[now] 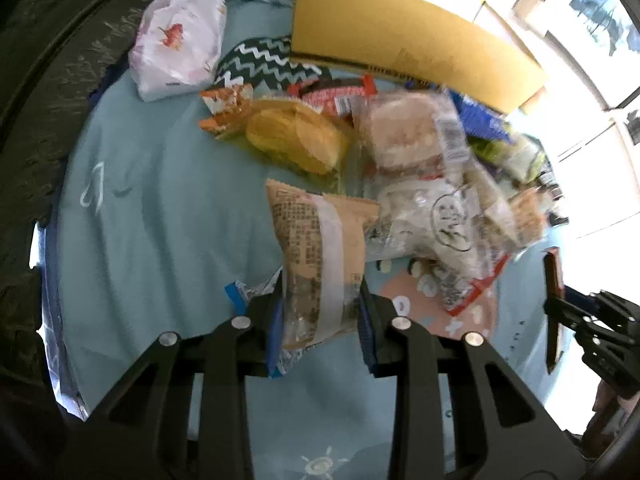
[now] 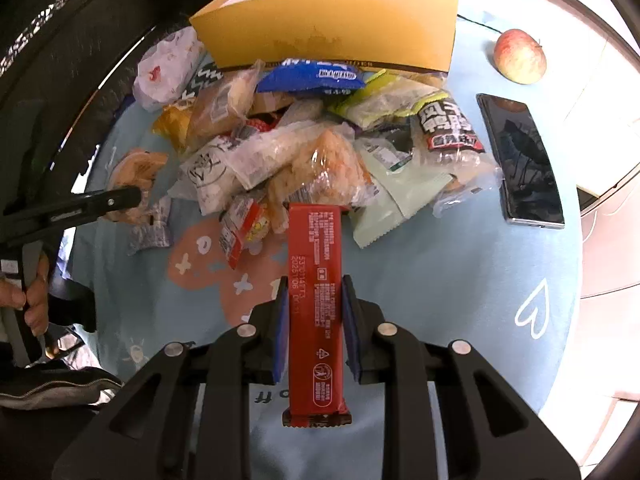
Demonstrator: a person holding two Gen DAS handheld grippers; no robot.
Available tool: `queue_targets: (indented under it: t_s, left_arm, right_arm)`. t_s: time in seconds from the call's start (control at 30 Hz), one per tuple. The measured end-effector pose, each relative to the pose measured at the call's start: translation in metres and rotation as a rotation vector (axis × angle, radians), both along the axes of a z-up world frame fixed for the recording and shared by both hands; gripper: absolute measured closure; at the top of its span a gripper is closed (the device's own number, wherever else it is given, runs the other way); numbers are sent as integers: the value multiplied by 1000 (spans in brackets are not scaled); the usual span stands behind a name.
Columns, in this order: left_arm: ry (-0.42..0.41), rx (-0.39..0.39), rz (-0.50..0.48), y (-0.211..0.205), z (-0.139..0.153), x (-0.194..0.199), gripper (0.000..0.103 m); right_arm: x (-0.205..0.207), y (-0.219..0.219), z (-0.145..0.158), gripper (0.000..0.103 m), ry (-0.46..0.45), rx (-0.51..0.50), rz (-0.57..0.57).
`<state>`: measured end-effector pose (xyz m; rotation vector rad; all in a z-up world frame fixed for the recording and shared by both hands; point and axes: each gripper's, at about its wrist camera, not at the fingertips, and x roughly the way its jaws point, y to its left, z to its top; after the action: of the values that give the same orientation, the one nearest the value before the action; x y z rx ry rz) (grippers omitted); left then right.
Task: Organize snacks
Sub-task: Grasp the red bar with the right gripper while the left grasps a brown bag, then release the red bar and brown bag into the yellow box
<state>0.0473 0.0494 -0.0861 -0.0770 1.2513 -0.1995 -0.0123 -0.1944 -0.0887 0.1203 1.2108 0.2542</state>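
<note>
- Round table (image 2: 460,280), pale blue cloth — yellow cardboard box (image 2: 328,28) at the far edge.
- Snack pile (image 2: 320,148) — heaped loosely just near of the box; packets could slide off when pulled.
- Left gripper (image 1: 320,304) — fingers pinching a tan snack packet (image 1: 320,264); slippery film may slip.
- Right gripper (image 2: 314,312) — fingers clamped on a red snack bar (image 2: 316,304) held by its middle; may tilt.

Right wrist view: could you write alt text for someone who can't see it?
The right gripper clamps a long red foil snack bar above a pale blue tablecloth. Beyond lie a pile of plastic-wrapped snacks, a yellow cardboard box, a black phone and an apple.
</note>
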Motion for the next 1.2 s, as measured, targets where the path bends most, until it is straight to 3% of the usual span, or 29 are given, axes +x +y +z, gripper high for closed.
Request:
queue_targets:
  t_s: [0.37,0.67,0.93,1.2]
  left_arm:
    - [-36,-91,44,24,28,-32,72]
    - [-137,-163,42,25,76,-27,72]
    - [-221,-200,15,5,122,14,72]
    - [-320,-222,8,-32,164,103,72]
  right_arm:
    - [-1,-5,30,79,-55,63,-8]
    - [16,-15,55,79,-119,115,-21]
    - [58,-31,96,79,-232,151,-30]
    - [140,-47,135,79,-357,160,-57]
